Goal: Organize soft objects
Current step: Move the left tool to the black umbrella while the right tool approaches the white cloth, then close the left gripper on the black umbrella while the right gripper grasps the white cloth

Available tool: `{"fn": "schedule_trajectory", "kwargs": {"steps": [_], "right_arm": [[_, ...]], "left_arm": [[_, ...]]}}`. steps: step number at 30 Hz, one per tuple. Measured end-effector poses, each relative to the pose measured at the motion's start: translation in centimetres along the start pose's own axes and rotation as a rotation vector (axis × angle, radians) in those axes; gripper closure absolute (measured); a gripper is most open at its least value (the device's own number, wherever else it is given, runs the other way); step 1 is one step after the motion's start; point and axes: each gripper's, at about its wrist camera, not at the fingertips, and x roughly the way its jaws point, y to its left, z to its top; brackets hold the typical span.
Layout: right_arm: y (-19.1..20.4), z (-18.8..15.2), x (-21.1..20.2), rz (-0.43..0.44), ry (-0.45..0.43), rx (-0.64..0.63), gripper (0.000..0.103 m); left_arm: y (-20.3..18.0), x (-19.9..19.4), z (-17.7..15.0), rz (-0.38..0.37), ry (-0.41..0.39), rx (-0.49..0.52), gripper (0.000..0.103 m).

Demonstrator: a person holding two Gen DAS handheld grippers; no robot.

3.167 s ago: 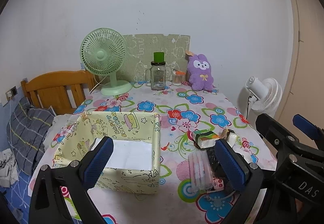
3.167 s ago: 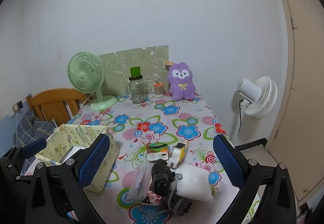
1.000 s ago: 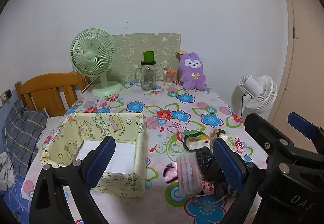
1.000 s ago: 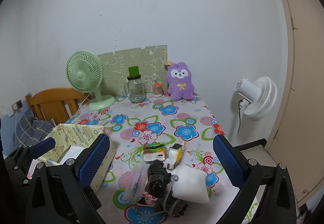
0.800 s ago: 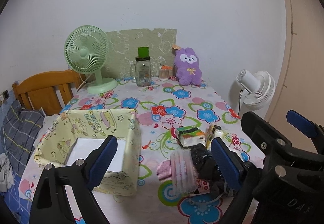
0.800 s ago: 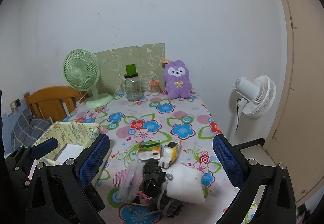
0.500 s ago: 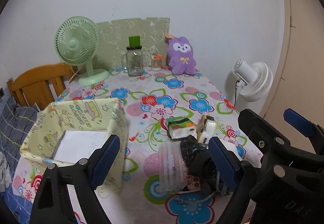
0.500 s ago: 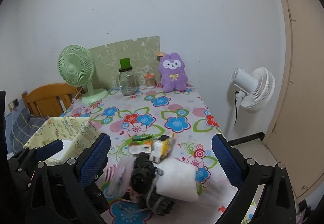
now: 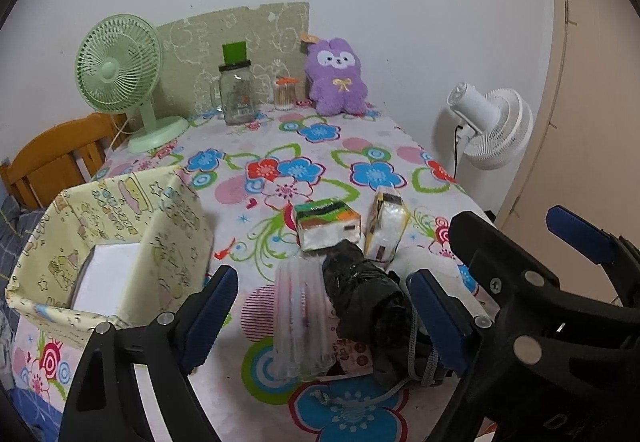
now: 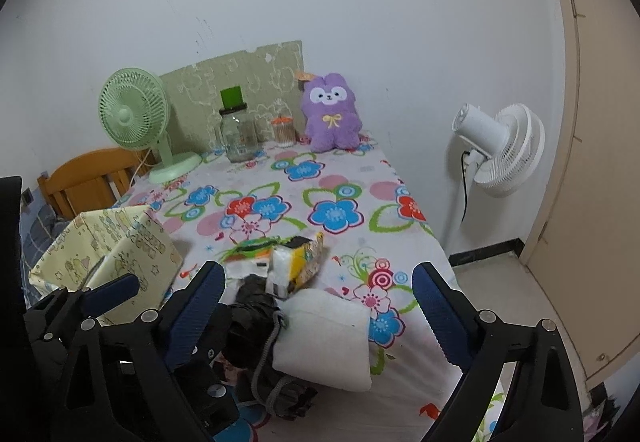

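Note:
A pile of soft things lies at the near edge of the flowered table: a black rolled bundle with a grey cord, a clear plastic pack, a green-orange tissue pack, a yellow tissue pack and a white foam pad. A yellow patterned fabric box stands open at the left, white paper inside. My left gripper is open, above the clear pack and the bundle. My right gripper is open over the foam pad. A purple plush bunny sits at the far edge.
A green desk fan, a glass jar with a green lid and a small jar stand along the back wall. A white floor fan stands right of the table. A wooden chair is at the left.
Both grippers have moved right and forward, closer down over the pile. The box has slid left in the views. Both stay open. No object has moved.

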Motion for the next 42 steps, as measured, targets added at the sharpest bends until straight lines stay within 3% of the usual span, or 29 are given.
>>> {"fn": "schedule_trajectory", "kwargs": {"steps": [15, 23, 28, 31, 42], "right_arm": [[-1.5, -1.3, 2.6, 0.001, 0.08, 0.026, 0.008], [-2.0, -2.0, 3.8, -0.007, 0.118, 0.035, 0.007], [-1.9, -2.2, 4.4, -0.003, 0.136, 0.033, 0.007], [-1.7, -2.4, 4.6, -0.003, 0.144, 0.028, 0.007], [-0.9, -3.0, 6.0, 0.002, 0.188, 0.029, 0.007]], "left_arm": [[-1.4, 3.2, -0.7, -0.002, 0.074, 0.017, 0.014], [-1.8, 4.4, -1.3, -0.018, 0.112, 0.023, 0.036], [-1.9, 4.7, -1.6, -0.056, 0.141, 0.03, 0.06], [-1.8, 4.6, -1.9, -0.059, 0.134, 0.027, 0.066], [-1.5, 4.2, -2.4, -0.06, 0.128, 0.041, 0.07]]}}
